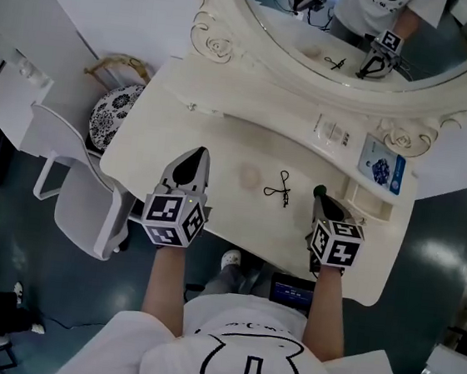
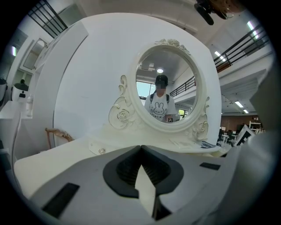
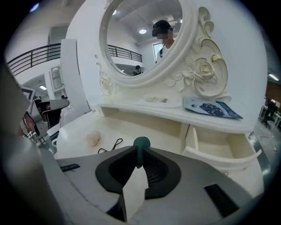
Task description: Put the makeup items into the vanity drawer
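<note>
My right gripper (image 1: 321, 202) (image 3: 140, 153) is shut on a small dark green makeup item (image 3: 141, 143) (image 1: 319, 190), whose round end sticks out past the fingertips. It hangs over the right part of the cream vanity top (image 1: 222, 139). Just to its right the small vanity drawer (image 3: 219, 149) (image 1: 367, 202) stands open. A beige puff (image 3: 92, 138) (image 1: 250, 175) and a black looped cord (image 1: 279, 187) (image 3: 112, 145) lie in the middle of the top. My left gripper (image 1: 193, 156) (image 2: 140, 147) is over the left part, its jaws together and holding nothing.
The oval mirror (image 1: 358, 45) in its carved frame stands at the back. On the shelf below it lie a blue and white packet (image 1: 381, 169) (image 3: 213, 108) and a white card (image 1: 332, 130). Left of the vanity are a white chair (image 1: 73, 201) and a blue patterned round object (image 1: 114, 114).
</note>
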Motion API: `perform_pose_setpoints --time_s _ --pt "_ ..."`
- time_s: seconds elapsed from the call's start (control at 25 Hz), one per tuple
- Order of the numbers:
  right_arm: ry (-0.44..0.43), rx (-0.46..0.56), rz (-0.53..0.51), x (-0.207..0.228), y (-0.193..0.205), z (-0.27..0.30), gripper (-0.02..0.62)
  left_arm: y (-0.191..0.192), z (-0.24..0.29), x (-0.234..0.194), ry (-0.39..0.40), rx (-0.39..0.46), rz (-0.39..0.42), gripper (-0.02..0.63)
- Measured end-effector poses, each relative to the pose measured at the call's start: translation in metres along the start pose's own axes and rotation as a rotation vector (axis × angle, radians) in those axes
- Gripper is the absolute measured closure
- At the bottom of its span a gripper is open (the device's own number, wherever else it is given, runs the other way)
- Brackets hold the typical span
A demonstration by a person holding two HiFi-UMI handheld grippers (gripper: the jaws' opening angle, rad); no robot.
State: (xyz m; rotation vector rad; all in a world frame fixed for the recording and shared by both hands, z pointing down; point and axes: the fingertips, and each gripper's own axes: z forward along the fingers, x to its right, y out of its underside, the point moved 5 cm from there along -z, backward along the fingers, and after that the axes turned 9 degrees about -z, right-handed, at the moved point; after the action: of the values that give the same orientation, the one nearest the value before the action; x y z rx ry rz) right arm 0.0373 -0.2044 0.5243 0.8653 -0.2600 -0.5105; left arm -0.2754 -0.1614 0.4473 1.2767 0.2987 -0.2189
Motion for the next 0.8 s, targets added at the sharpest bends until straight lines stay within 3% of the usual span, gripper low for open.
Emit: perform_pose_setpoints --time_s 0.4,0.8 --pt "0.049 0.104 0.017 0.036 -0.018 -0.034 0.523 -0.015 0.013 0.037 0.063 0.049 -0.007 0.581" --pt "0.086 0.083 0.056 0.082 -0.010 -0.050 0.514 -0.014 0.038 0.080 0.119 0.042 0.011 0.581"
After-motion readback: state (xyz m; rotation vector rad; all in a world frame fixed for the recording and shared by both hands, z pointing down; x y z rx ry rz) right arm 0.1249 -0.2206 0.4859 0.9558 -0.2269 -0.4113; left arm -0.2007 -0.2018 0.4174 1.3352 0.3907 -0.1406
